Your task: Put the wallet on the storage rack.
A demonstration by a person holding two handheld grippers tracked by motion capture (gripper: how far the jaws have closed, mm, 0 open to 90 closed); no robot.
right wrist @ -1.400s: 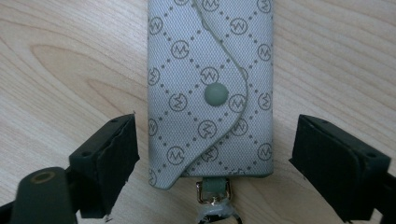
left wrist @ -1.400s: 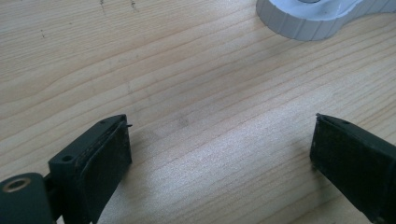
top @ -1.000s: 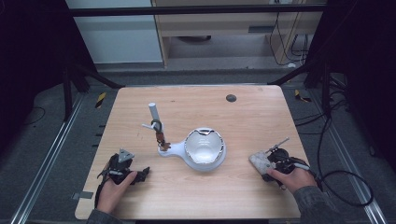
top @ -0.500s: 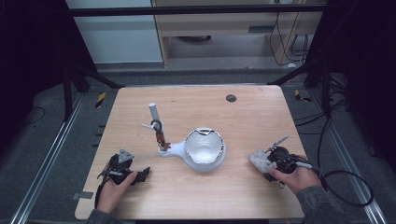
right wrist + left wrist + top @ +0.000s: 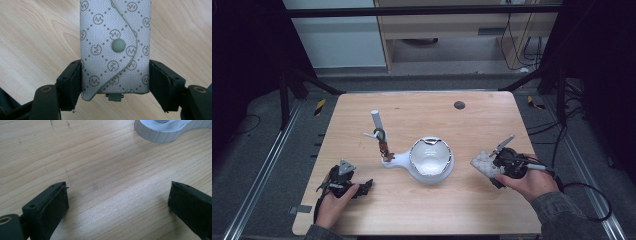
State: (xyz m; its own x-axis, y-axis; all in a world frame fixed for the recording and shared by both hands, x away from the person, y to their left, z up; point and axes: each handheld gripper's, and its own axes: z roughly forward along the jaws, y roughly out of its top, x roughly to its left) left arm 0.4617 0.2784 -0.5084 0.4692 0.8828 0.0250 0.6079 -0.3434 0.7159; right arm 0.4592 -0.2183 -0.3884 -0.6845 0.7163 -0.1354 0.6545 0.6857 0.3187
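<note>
Gripping the grey patterned key pouch (image 5: 115, 47) by its 2 long edges near one end, the right gripper (image 5: 115, 85) has its fingers (image 5: 71, 83) pressed against the fabric on both sides, with most of the pouch jutting out beyond them. The pouch sits near the table's right edge, toward the front, just right of the white bowl-shaped stand (image 5: 430, 159).

Slipping looks like the main risk: the hold is on a short stretch of soft cloth, so a quick swing of the hand could let the long free end sag or twist out. A small metal clasp (image 5: 114, 96) pokes out at the held end, between the fingers, and might snag on something. Carrying the pouch toward the stand's upright post (image 5: 377, 122) could also knock the post's hooks.

In the high view the pouch (image 5: 484, 162) reads as a pale patch beside the right gripper (image 5: 504, 162), while the right gripper view gives the snap button, the curved flap and the exact pinch. The left gripper (image 5: 343, 181) rests near the table's front-left corner; its own view shows its fingers (image 5: 53, 201) spread wide over bare wood, holding nothing, with the stand's ribbed base (image 5: 165, 131) ahead.
</note>
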